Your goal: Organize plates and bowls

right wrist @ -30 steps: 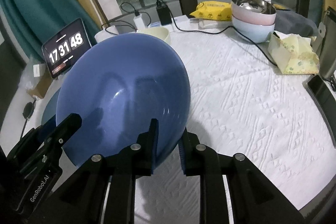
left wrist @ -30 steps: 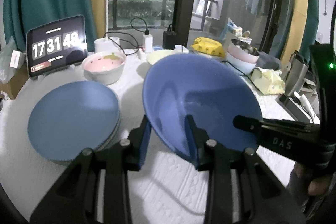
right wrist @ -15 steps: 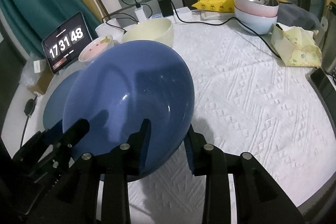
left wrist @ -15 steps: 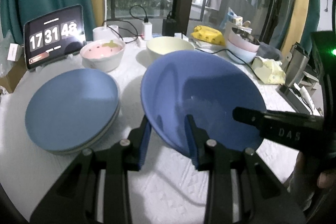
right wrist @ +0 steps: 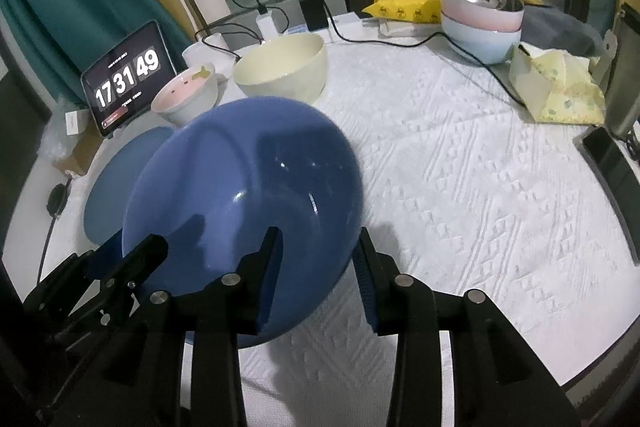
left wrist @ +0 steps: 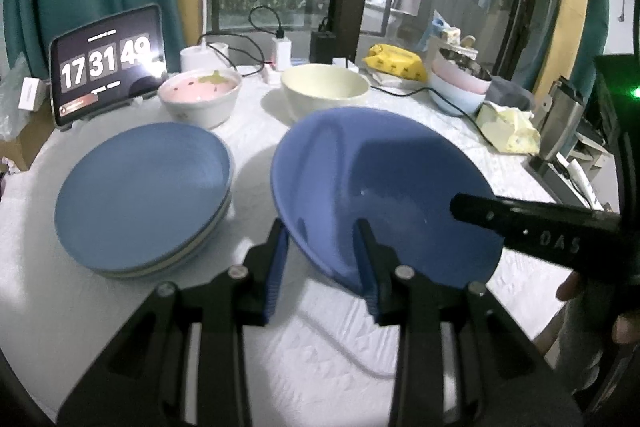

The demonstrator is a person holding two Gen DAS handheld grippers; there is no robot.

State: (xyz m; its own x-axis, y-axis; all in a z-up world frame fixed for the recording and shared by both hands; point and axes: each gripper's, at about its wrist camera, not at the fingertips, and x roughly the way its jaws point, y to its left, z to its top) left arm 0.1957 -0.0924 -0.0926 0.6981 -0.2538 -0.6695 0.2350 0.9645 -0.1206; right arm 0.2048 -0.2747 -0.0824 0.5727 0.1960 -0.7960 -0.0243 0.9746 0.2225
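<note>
A large blue bowl (left wrist: pixel 384 187) sits on the white tablecloth, slightly tilted; it also shows in the right wrist view (right wrist: pixel 248 195). My left gripper (left wrist: pixel 324 259) is open with its jaws straddling the bowl's near rim. My right gripper (right wrist: pixel 316 275) is open, its jaws astride the bowl's right rim. A stack of blue plates (left wrist: pixel 144 191) lies to the left of the bowl. A cream bowl (left wrist: pixel 324 91) and a pink-lined white bowl (left wrist: pixel 200 99) stand behind.
A tablet clock (left wrist: pixel 106 63) stands at the back left. Stacked pink and pale blue bowls with a steel one (right wrist: pixel 480 15) stand at the back right, with a cable (right wrist: pixel 492 71), yellow packets (right wrist: pixel 556 87) and a phone (right wrist: pixel 612 155) near the table's right edge.
Both grippers have opened wider around the blue bowl's rim. The bowl has come down onto the table, and both cameras have pulled back slightly.
</note>
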